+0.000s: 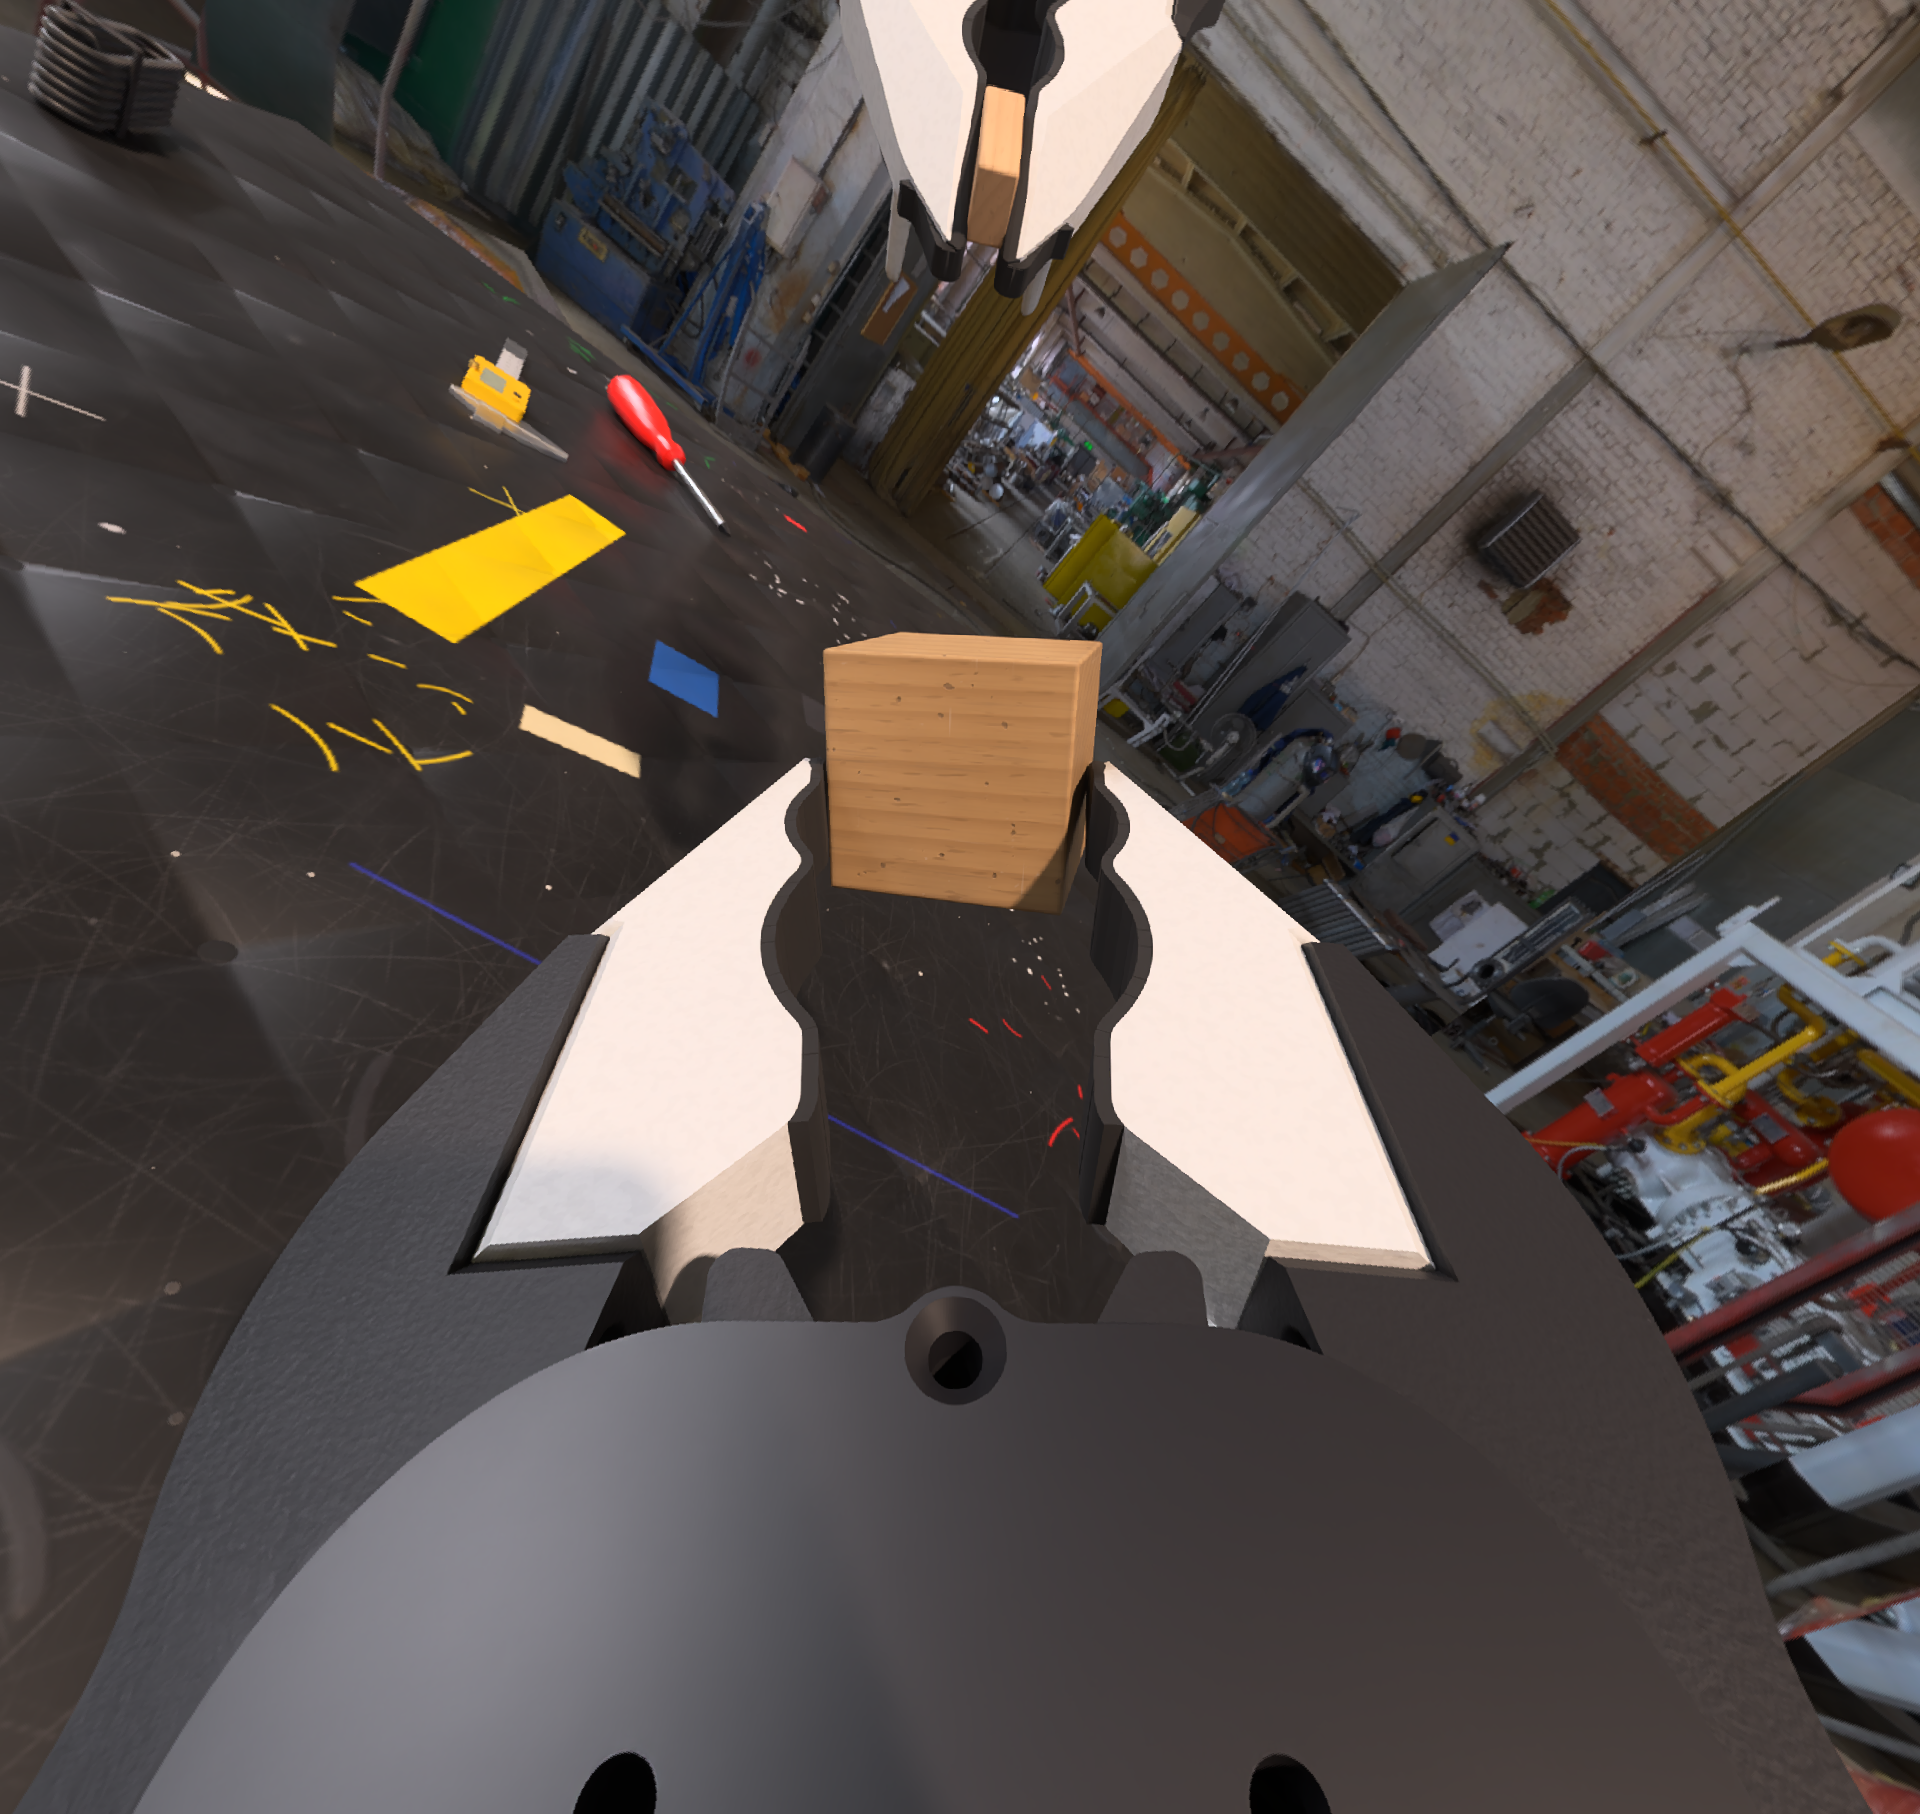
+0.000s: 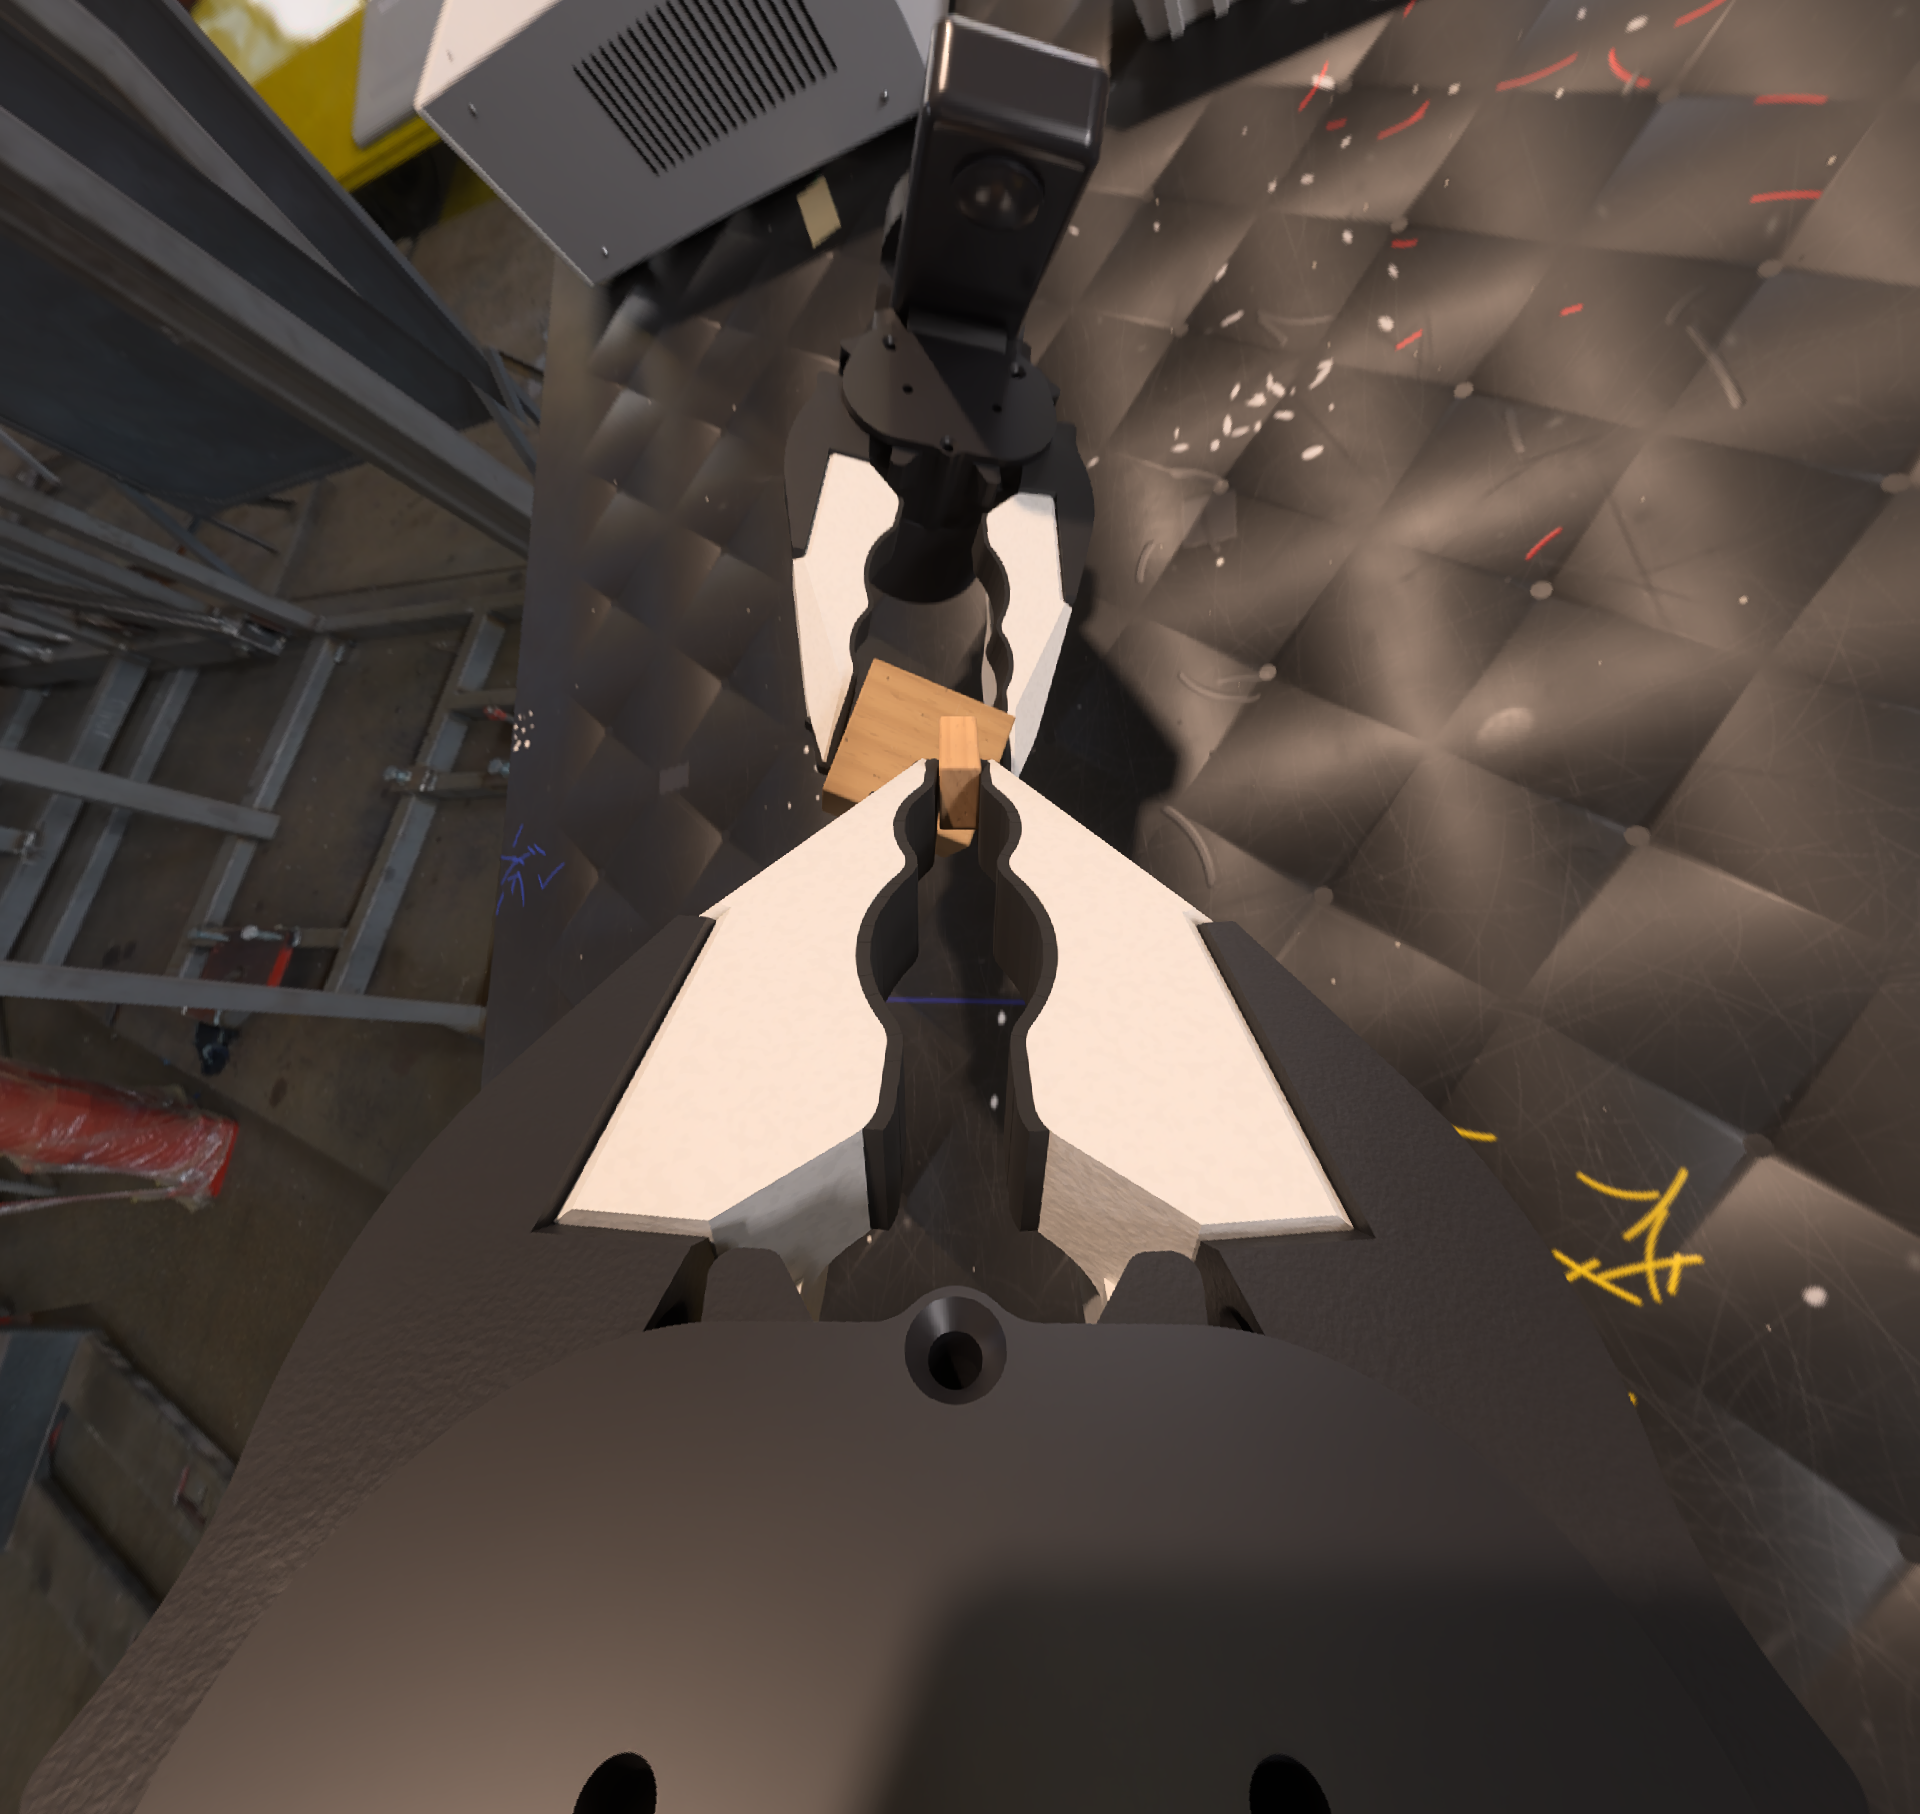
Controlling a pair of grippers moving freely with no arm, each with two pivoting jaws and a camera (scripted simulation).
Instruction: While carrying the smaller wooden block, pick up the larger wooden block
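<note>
The larger wooden block (image 1: 956, 767), a light cube, sits between the fingertips of my left gripper (image 1: 956, 777), and both tips press its sides. It looks held just above the dark table (image 1: 260, 933). My right gripper (image 1: 982, 268) hangs above and beyond it, pointing down, shut on the smaller wooden block (image 1: 997, 164), a thin slat. In the right wrist view my right gripper (image 2: 956, 772) holds the smaller block (image 2: 956, 746) directly over the larger block (image 2: 883, 725), which sits tilted in the left gripper (image 2: 920, 756).
On the table lie a red screwdriver (image 1: 655, 434), a yellow device (image 1: 497, 388), a yellow patch (image 1: 488, 564), a blue patch (image 1: 684, 678) and a coiled spring (image 1: 104, 71). A grey vented box (image 2: 675, 50) stands behind the left gripper. The table edge (image 2: 520, 621) runs close by.
</note>
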